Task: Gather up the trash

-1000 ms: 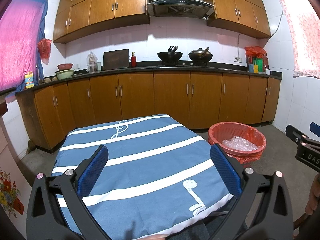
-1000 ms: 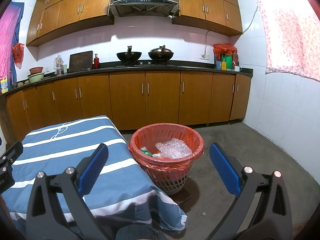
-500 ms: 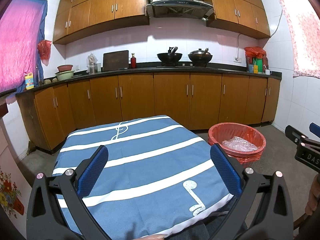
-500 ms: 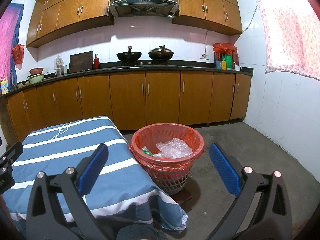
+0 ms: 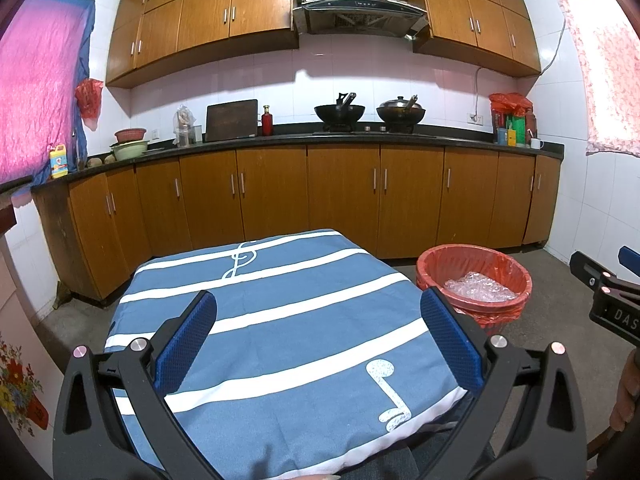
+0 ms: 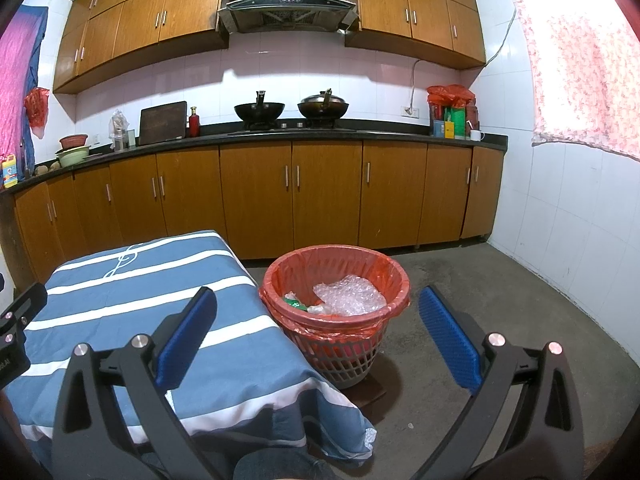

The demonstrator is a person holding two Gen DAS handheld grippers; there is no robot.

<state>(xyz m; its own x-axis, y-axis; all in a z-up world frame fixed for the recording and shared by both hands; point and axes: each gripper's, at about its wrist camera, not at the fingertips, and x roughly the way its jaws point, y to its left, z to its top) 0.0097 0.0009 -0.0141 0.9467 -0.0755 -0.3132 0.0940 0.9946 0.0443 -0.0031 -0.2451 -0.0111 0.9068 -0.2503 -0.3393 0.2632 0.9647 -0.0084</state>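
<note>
Wooden cabinets line the far wall well ahead of both pairs of fingers, and nearer lies a table under a blue-and-white striped cloth, which fills the space between and ahead of the widely spread, empty fingers of the left gripper. The right gripper is likewise spread wide and empty, its left finger over the cloth's edge. Just ahead, between its fingers, a red-lined trash basket stands on the floor beside the table, holding crumpled bubble wrap and a small green scrap.
</note>
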